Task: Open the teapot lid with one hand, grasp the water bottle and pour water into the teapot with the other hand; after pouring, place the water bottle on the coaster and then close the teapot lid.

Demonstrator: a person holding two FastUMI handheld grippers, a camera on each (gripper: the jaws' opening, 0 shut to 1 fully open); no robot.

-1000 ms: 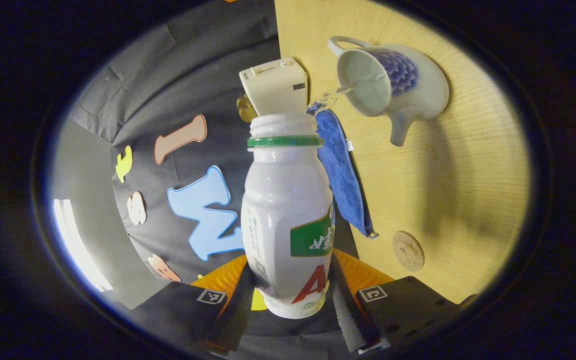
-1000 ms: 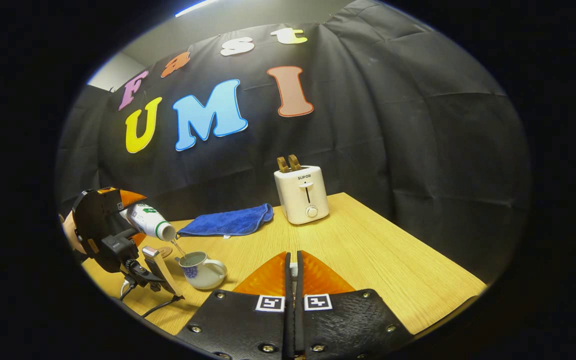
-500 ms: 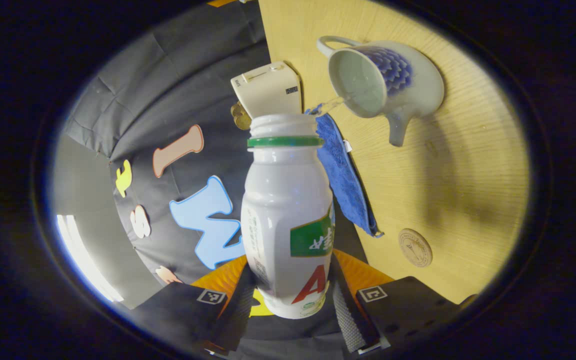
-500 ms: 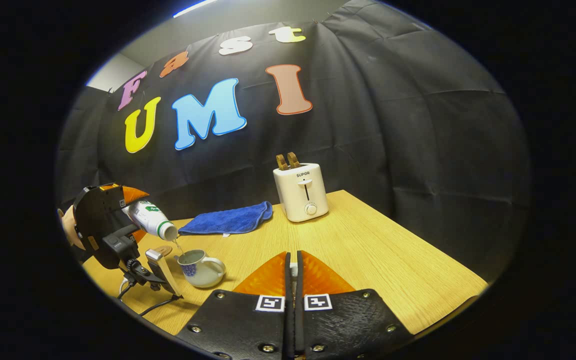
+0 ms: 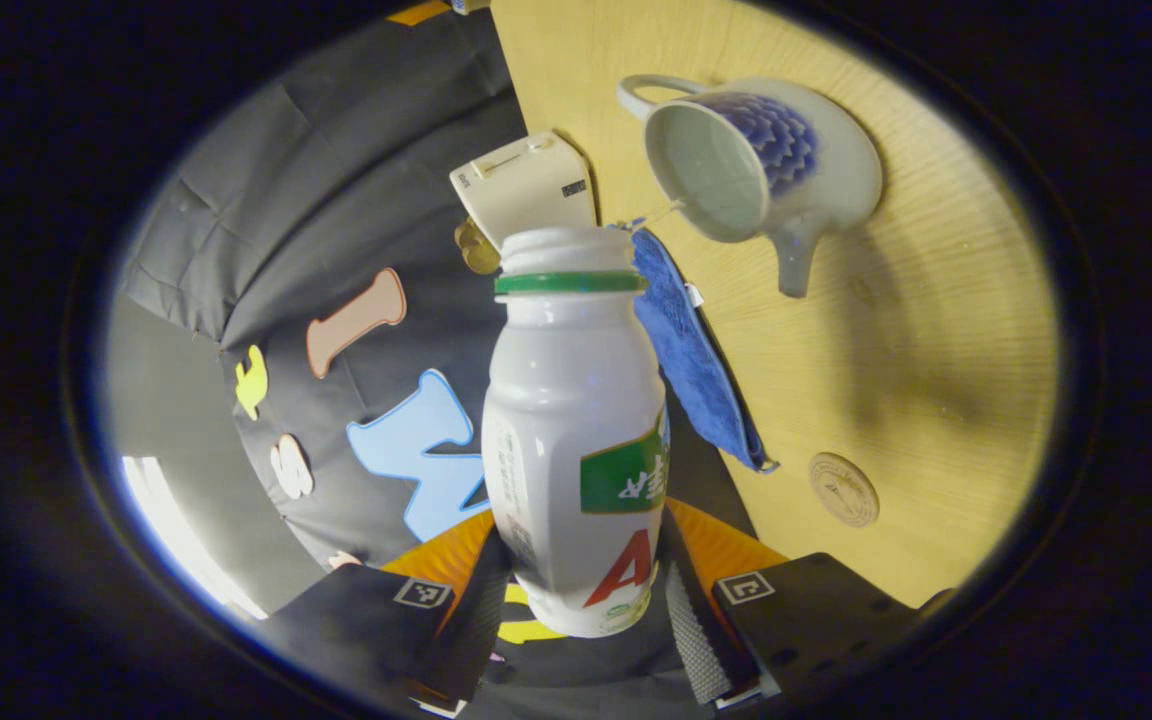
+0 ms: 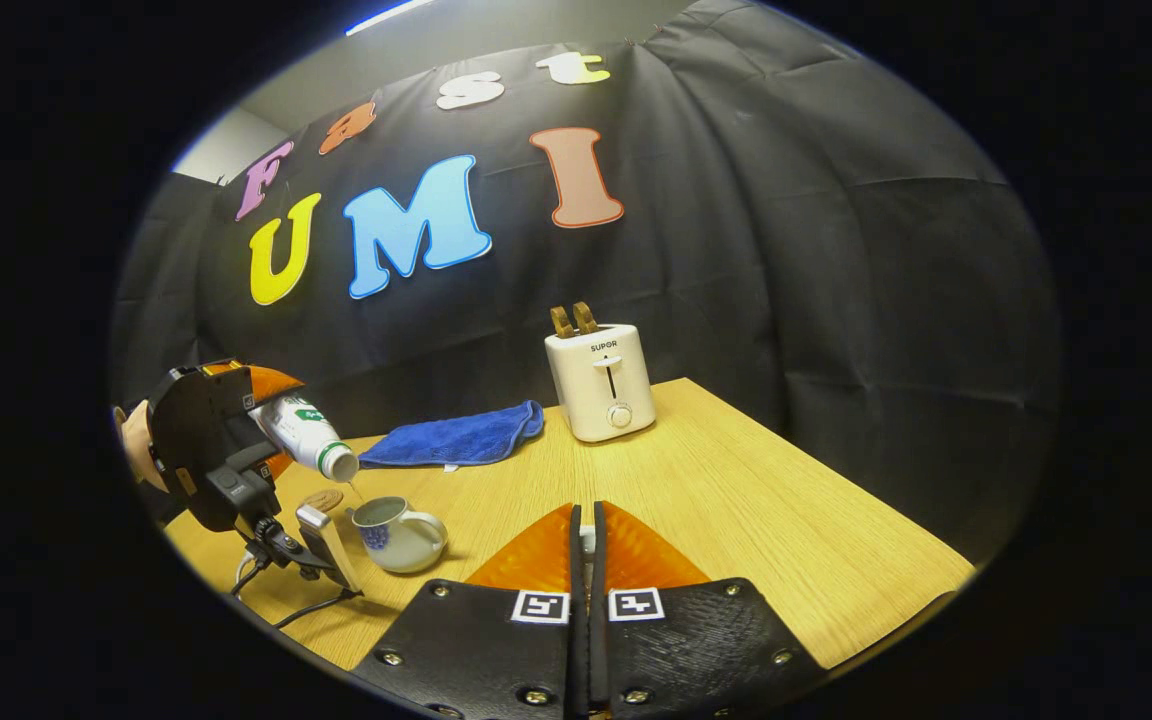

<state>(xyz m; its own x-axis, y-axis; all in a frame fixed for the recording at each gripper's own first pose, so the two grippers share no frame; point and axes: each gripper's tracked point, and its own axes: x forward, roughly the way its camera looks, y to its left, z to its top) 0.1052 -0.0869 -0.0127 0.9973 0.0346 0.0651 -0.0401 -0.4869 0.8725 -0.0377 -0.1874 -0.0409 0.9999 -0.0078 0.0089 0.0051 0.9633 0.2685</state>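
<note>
The left gripper (image 5: pixel 581 610) had its jaws clamped on the white plastic water bottle with green neck ring (image 5: pixel 576 430), tipped so its long axis pointed mouth-first at the open white-and-blue ceramic teapot (image 5: pixel 751 160) on the light wooden surface (image 5: pixel 896 330); a thin trickle ran into it. The round wooden coaster (image 5: pixel 844 489) lay nearer that gripper than the teapot, beside the blue cloth (image 5: pixel 691 350). The right gripper (image 6: pixel 584 600), jaws closed together on something pale, probably the lid, hovered well apart.

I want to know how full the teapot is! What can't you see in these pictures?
- Water level in the teapot: too small in the right gripper view; in the left gripper view its pale inside shows no clear waterline.
- Teapot lid: the right hand-held gripper looks shut, but its fingers hide whatever is between them.
- Coaster: partly hidden behind the left hand-held gripper.
</note>
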